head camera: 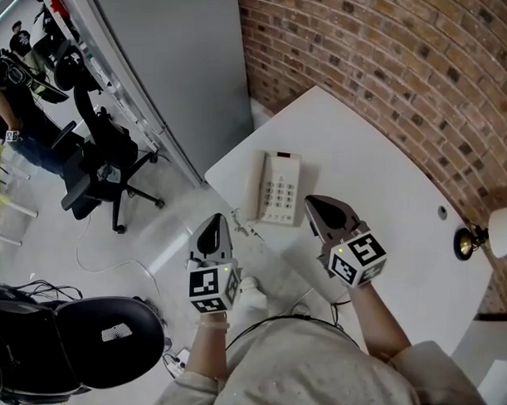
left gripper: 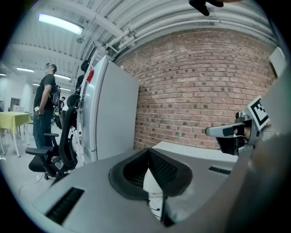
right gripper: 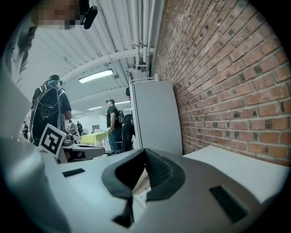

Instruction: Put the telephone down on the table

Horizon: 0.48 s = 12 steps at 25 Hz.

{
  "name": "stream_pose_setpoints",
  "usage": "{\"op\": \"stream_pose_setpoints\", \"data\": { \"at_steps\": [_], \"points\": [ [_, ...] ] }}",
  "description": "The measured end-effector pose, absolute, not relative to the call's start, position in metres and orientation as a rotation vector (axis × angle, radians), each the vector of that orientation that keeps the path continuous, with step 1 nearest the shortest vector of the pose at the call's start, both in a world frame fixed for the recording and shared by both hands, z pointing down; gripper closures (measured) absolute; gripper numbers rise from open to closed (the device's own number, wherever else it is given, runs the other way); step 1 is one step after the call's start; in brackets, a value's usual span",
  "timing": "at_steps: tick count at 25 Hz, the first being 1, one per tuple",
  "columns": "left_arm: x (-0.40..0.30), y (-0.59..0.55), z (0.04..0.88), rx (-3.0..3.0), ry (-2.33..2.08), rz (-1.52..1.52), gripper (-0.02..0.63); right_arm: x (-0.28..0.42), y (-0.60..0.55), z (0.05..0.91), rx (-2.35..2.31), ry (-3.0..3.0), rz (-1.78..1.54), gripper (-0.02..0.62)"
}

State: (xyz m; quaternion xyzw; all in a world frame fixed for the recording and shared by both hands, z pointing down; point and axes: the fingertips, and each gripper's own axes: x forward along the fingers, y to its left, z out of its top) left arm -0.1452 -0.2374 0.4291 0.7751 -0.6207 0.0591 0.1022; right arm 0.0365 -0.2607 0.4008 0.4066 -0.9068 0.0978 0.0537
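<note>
The white table (head camera: 385, 176) carries the telephone (head camera: 274, 187) lying flat near its corner edge, so we judge it already set down. A careless nudge could tip it off that edge. Our left gripper (head camera: 214, 232) and right gripper (head camera: 327, 213) hover nearby, jaws pressed together and holding nothing.

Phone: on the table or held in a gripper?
On the table. The telephone lies flat there, apart from the left gripper and right gripper, both shut, empty.
</note>
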Motion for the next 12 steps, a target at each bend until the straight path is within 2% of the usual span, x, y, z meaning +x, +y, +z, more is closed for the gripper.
{"op": "stream_pose_setpoints", "data": {
  "at_steps": [12],
  "points": [
    [-0.148,-0.222,0.4,2.343,-1.887,0.098,0.6,0.055,-0.254,0.386,1.314,-2.777,0.271,0.589]
  ]
}}
